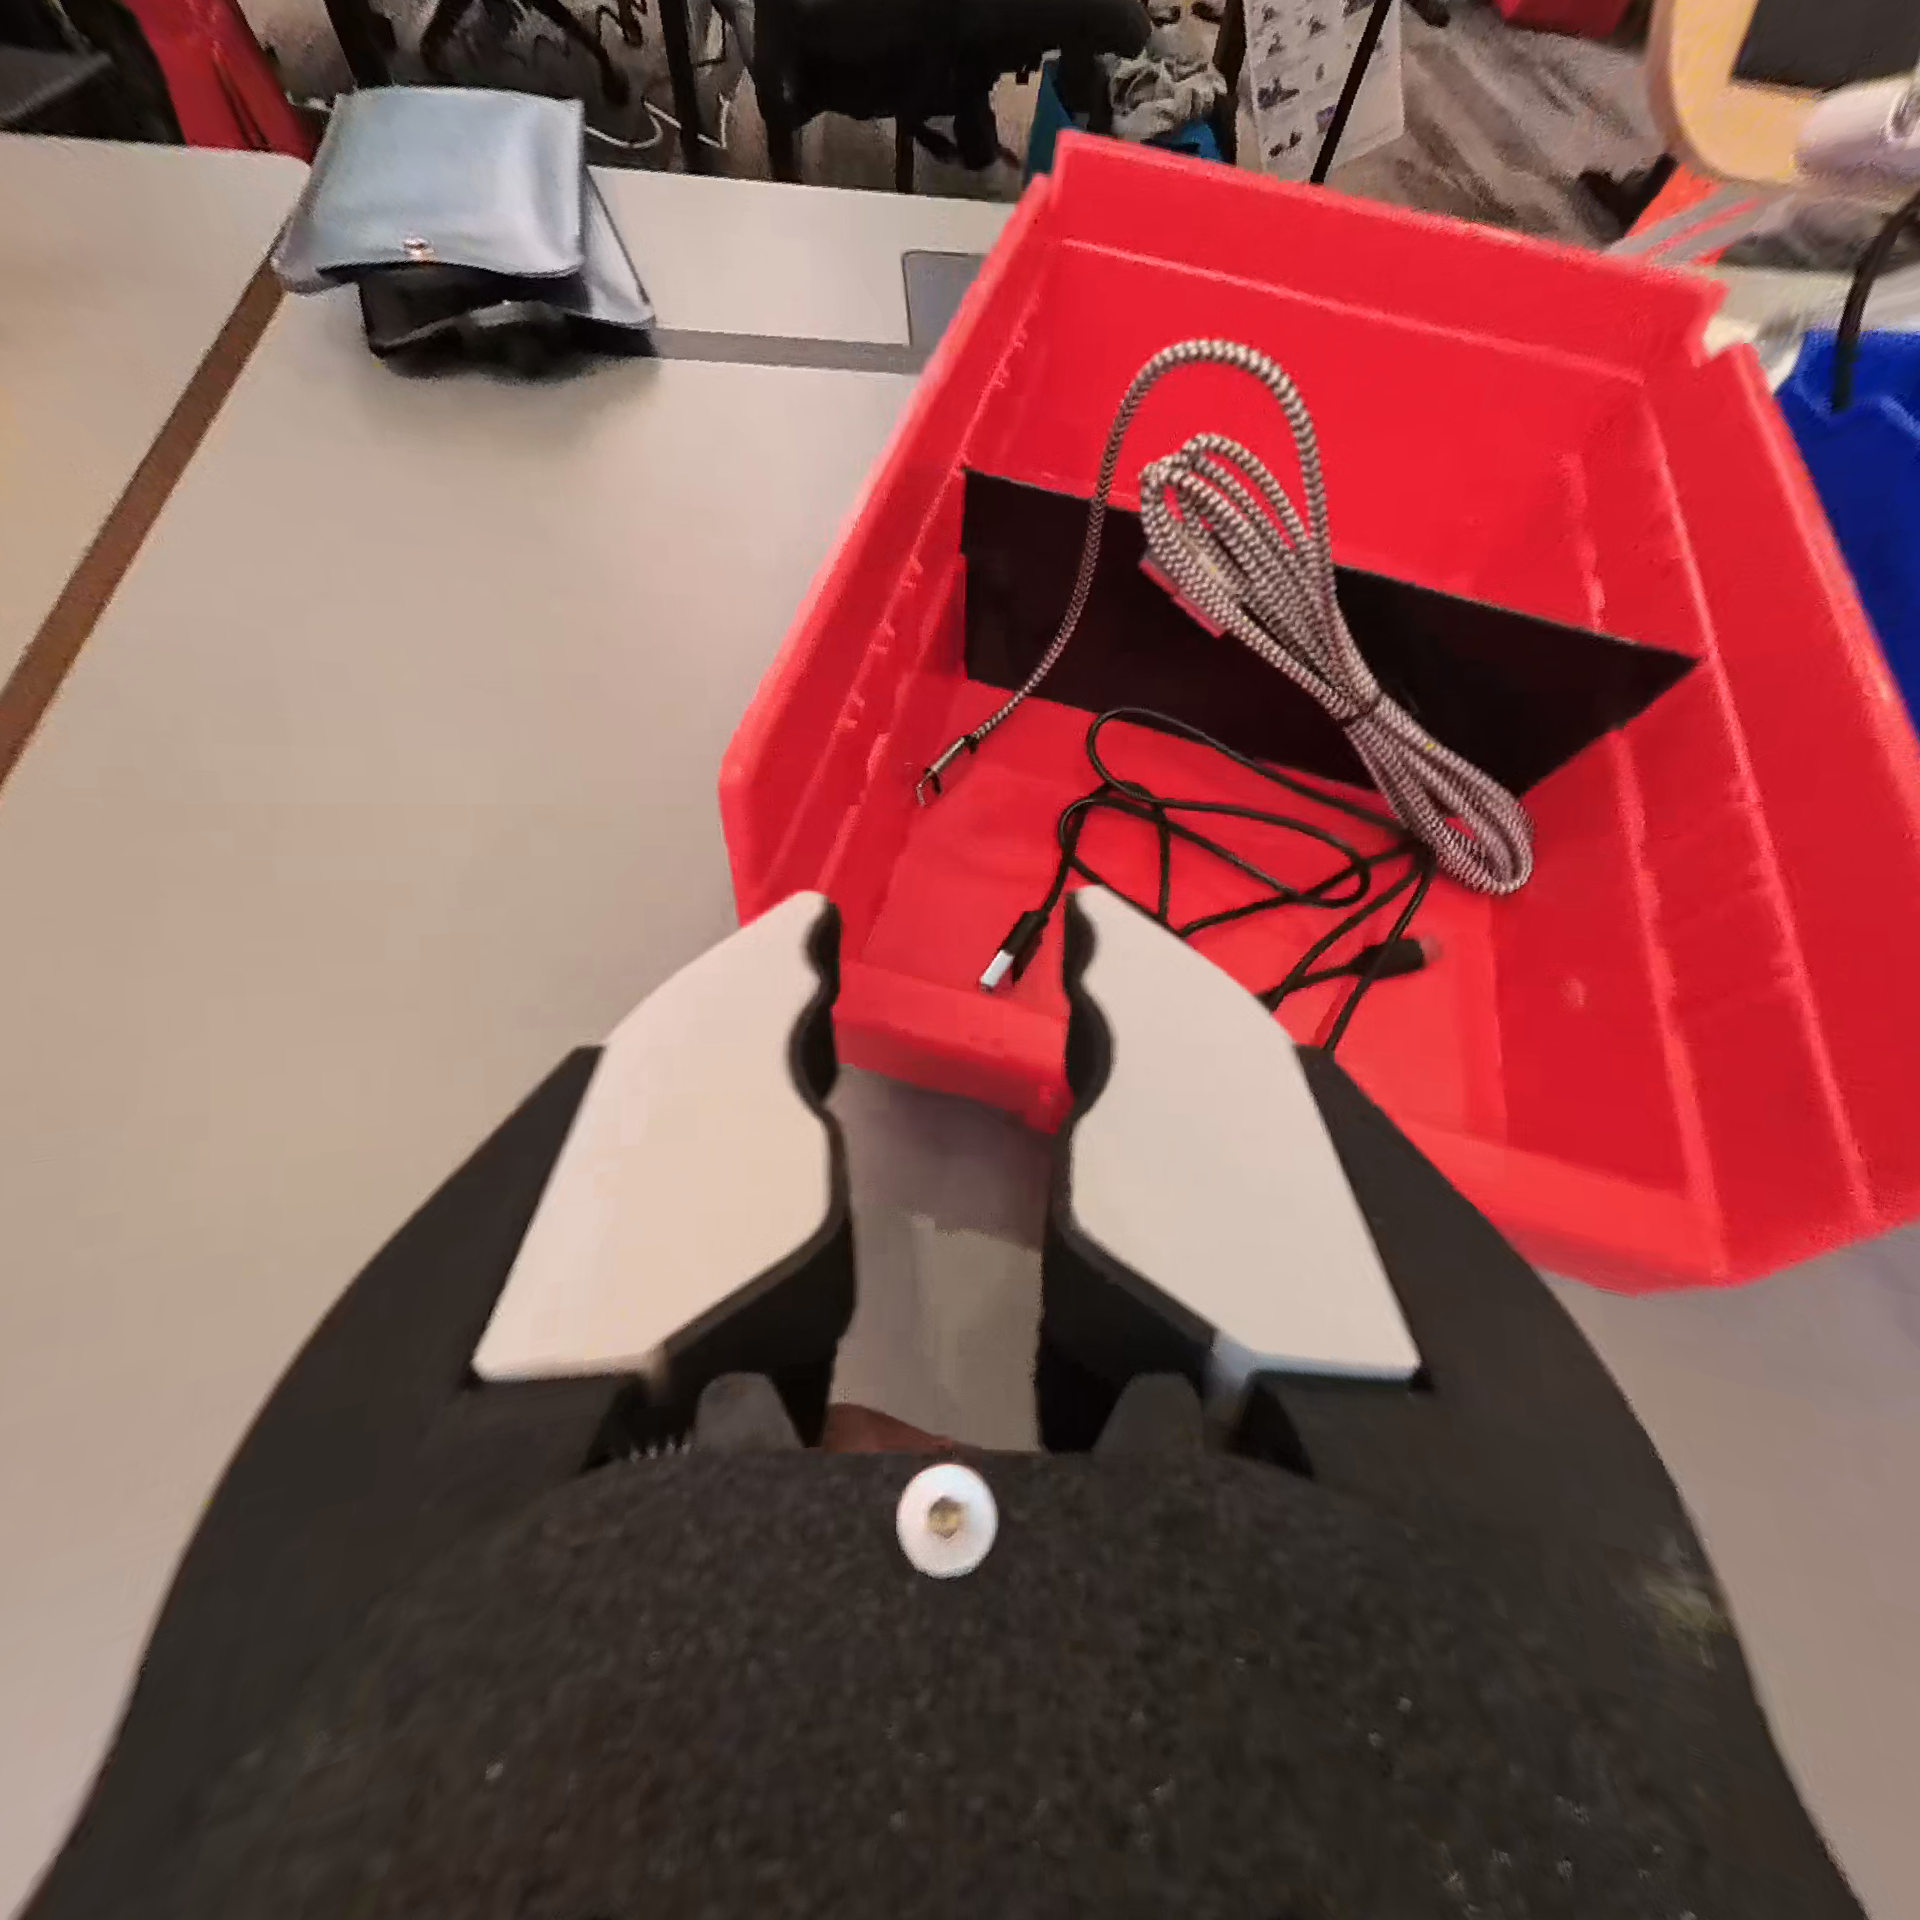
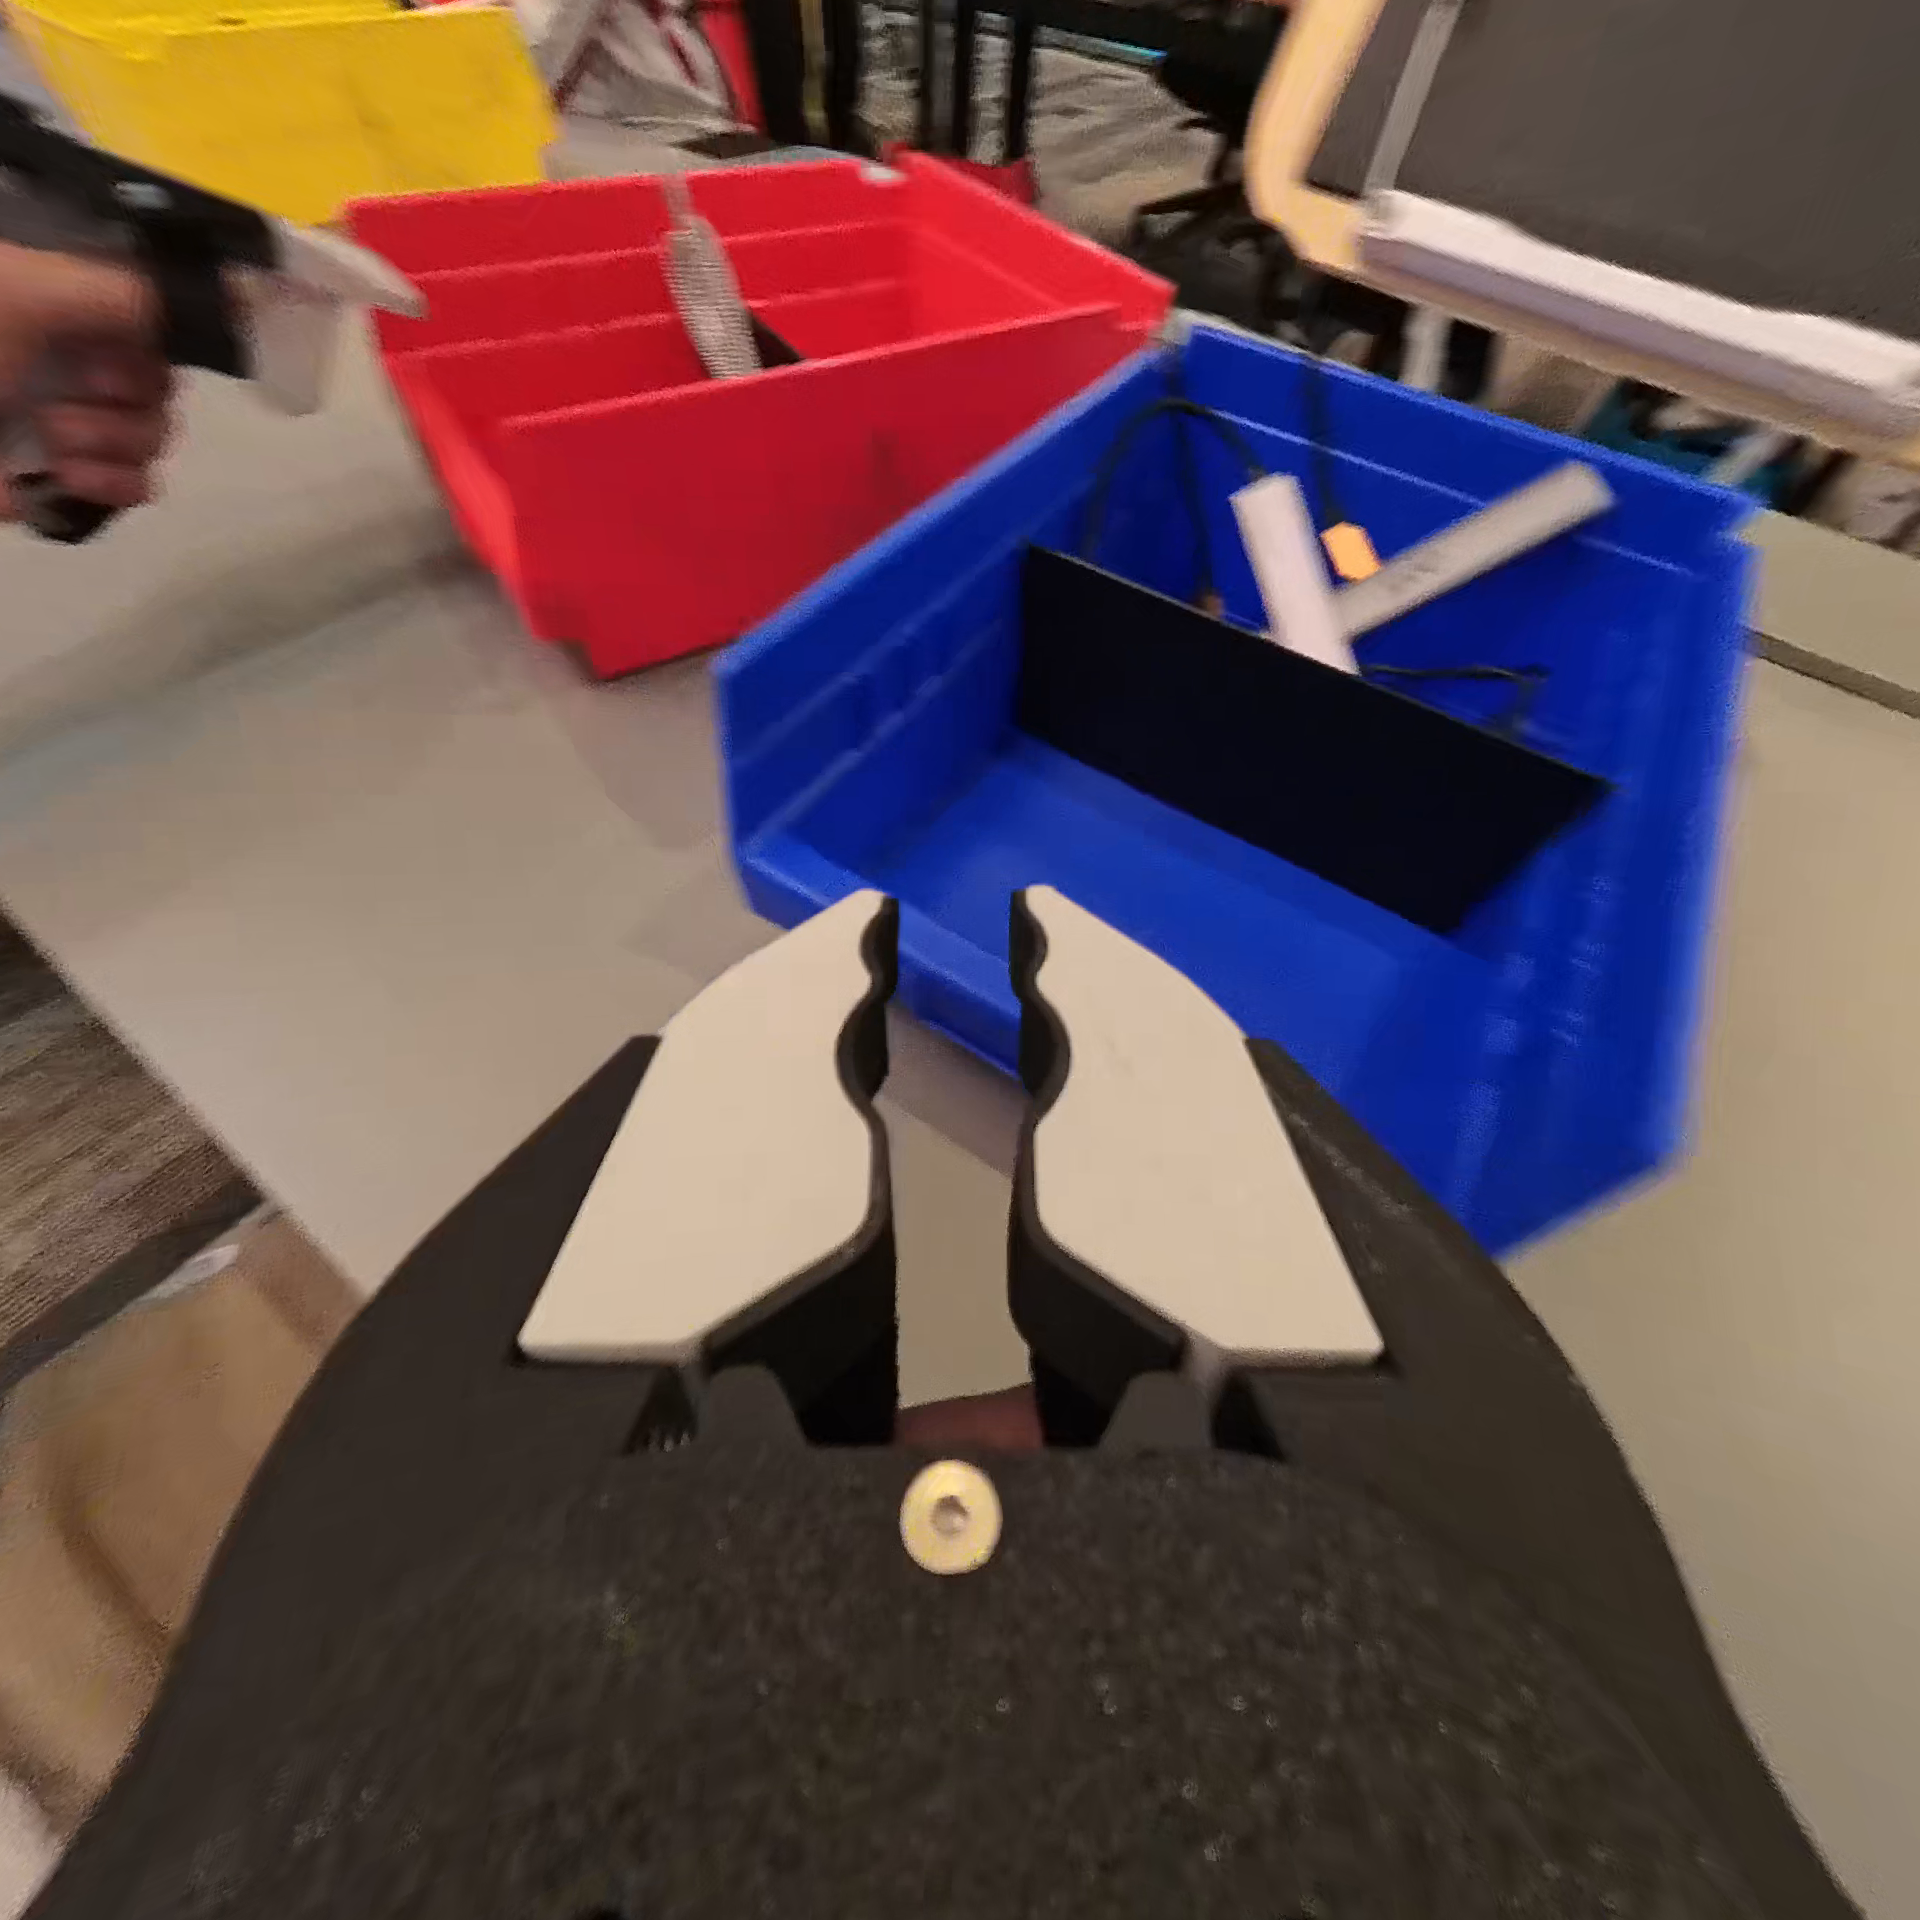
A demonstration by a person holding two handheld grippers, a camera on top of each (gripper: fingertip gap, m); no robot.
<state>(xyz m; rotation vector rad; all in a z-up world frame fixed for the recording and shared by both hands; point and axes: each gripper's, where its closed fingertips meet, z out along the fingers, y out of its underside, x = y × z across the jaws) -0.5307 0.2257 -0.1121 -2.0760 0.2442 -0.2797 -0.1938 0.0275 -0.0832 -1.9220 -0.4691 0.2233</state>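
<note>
The left gripper (image 1: 948,925) hangs open and empty at the near edge of the red bin (image 1: 1351,312), just before the black cable (image 1: 1226,831). The right gripper (image 2: 954,914), open and empty too, is at the blue bin (image 2: 831,727).

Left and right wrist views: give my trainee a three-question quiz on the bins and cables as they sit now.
1. True or false: the braided grey-and-white cable is draped over the black divider panel inside the red plastic bin.
2. Which bin is nearest the right gripper? A) yellow plastic bin B) blue plastic bin C) red plastic bin
3. Fill in: the thin black cable lies in the red bin's ____ compartment, by the left gripper.

Key: 1 true; 2 B; 3 near. Both grippers' jaws stand apart with nothing between them.
</note>
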